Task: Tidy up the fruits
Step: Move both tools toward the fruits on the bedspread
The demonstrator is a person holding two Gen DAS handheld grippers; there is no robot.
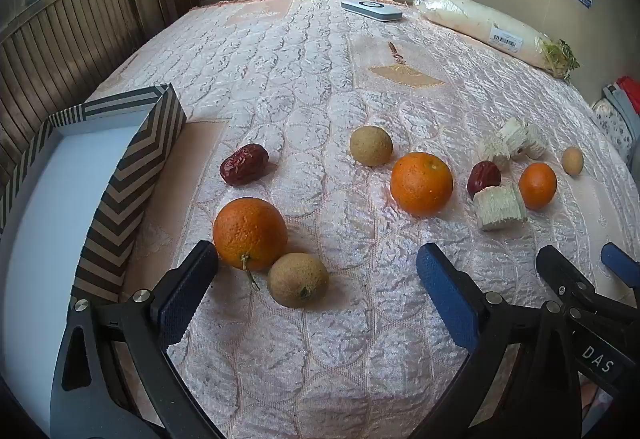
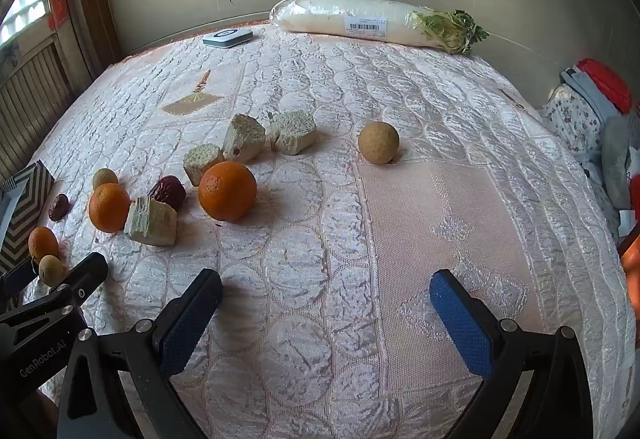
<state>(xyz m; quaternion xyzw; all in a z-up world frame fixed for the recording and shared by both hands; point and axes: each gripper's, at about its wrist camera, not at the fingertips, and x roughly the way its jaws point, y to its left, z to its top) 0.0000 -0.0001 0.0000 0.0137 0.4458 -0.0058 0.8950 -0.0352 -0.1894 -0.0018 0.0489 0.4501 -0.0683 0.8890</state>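
Note:
Fruits lie on a pink quilted cloth. In the left wrist view, an orange (image 1: 249,233) with a stem and a brown round fruit (image 1: 298,279) sit just ahead of my open, empty left gripper (image 1: 316,271). A red date (image 1: 244,169), another brown fruit (image 1: 371,145), a second orange (image 1: 421,183), a date (image 1: 483,176) and a small orange (image 1: 537,185) lie further off. A striped box (image 1: 132,175) with a white inside stands at the left. My right gripper (image 2: 326,293) is open and empty; an orange (image 2: 227,191) and a brown fruit (image 2: 378,141) lie ahead of it.
Several pale cut chunks (image 2: 151,221) lie among the fruit. A wrapped white radish (image 2: 360,22) and a flat white device (image 2: 227,37) lie at the far edge by the wall. Folded clothes (image 2: 588,107) are at the right. A wooden slatted panel (image 1: 60,39) stands left.

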